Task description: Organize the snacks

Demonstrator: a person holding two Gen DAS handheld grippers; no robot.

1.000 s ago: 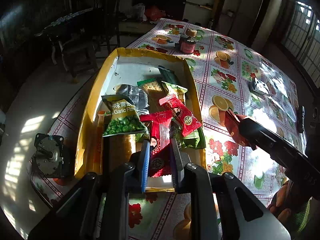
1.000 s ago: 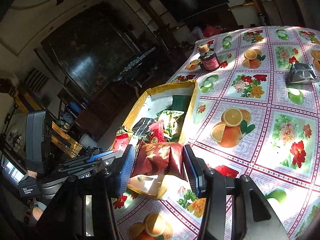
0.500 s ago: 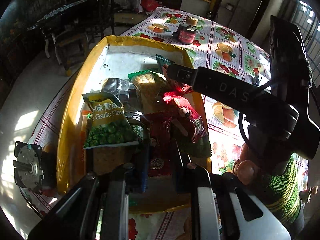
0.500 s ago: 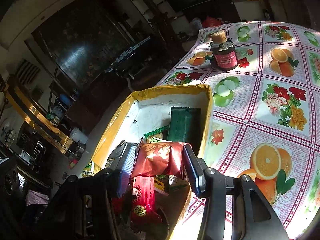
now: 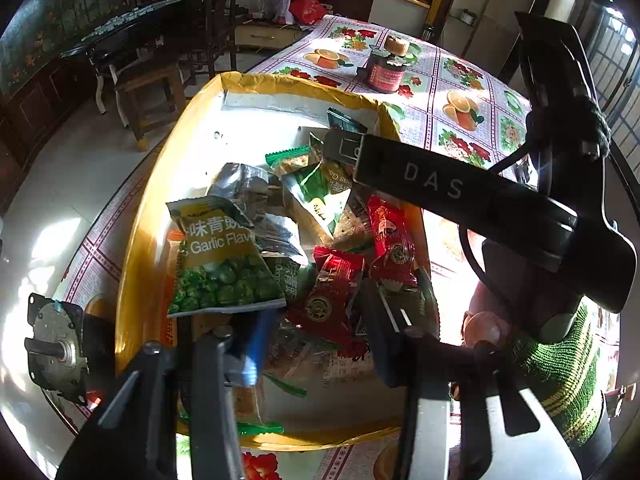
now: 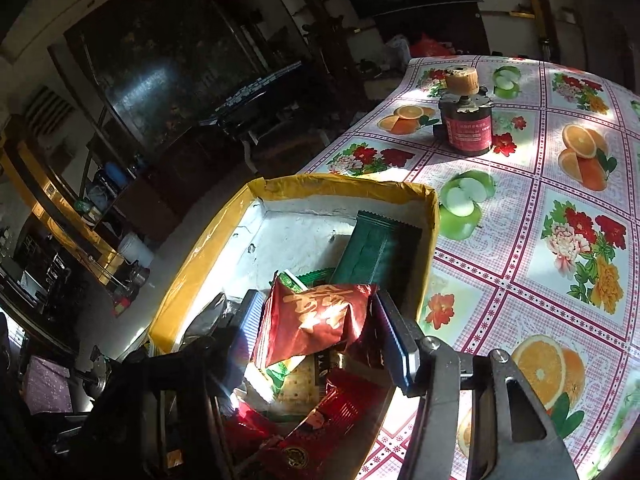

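Note:
A yellow-edged box [image 5: 132,264] [image 6: 192,264] with a white floor holds several snack packets, among them a garlic green-pea bag [image 5: 216,264] and a dark green packet [image 6: 376,256]. My left gripper [image 5: 316,332] hangs over the box's near end. Its jaws are opening, and a red packet [image 5: 332,292] lies loose on the pile between and just beyond them. My right gripper [image 6: 316,312] reaches over the box's middle; its jaws are opening too. A puffy dark red packet with gold writing [image 6: 316,320] still fills the gap and touches both pads. In the left wrist view the right gripper [image 5: 344,148] hides that packet.
The box stands at the edge of a table under a fruit-and-flower cloth [image 6: 540,216]. A dark cylinder with a red label [image 6: 466,128] [image 5: 386,68] stands beyond the box. A small metal motor [image 5: 56,348] lies left of it. A hand in a green knitted sleeve [image 5: 560,360] holds the right gripper.
My right gripper has carried the dark red packet from beside the box to over its middle. My left gripper's jaws have parted from the red packet, which now lies in the box.

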